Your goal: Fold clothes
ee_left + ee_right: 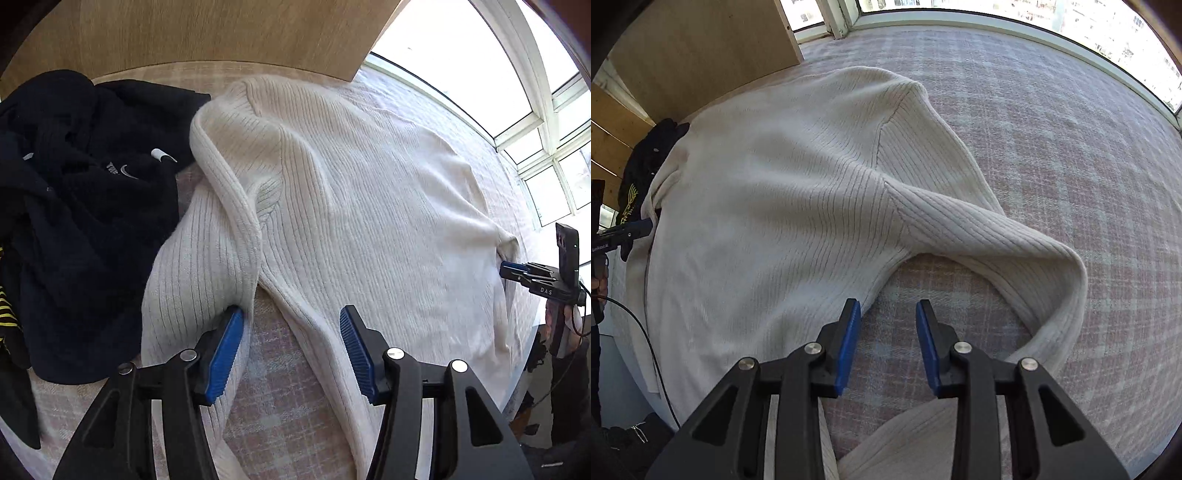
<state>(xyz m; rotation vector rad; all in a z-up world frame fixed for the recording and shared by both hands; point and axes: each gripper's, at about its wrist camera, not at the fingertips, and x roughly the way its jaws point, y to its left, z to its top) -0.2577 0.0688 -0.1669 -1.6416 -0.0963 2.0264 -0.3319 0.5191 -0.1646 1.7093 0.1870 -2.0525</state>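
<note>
A cream ribbed sweater (351, 177) lies spread on a pink plaid bed cover (280, 387). It also shows in the right wrist view (768, 206). My left gripper (291, 354) is open and empty, low over the cover, between one bent sleeve (207, 251) and the sweater's side edge. My right gripper (888, 347) is open and empty, over bare cover in the loop of the other sleeve (1015, 251). The right gripper also shows at the far side in the left wrist view (509, 267).
A heap of black clothes (74, 206) lies left of the sweater. A wooden panel (207, 33) stands behind the bed. Windows (546, 110) run along the far side. The plaid cover (1071, 147) stretches bare to the right.
</note>
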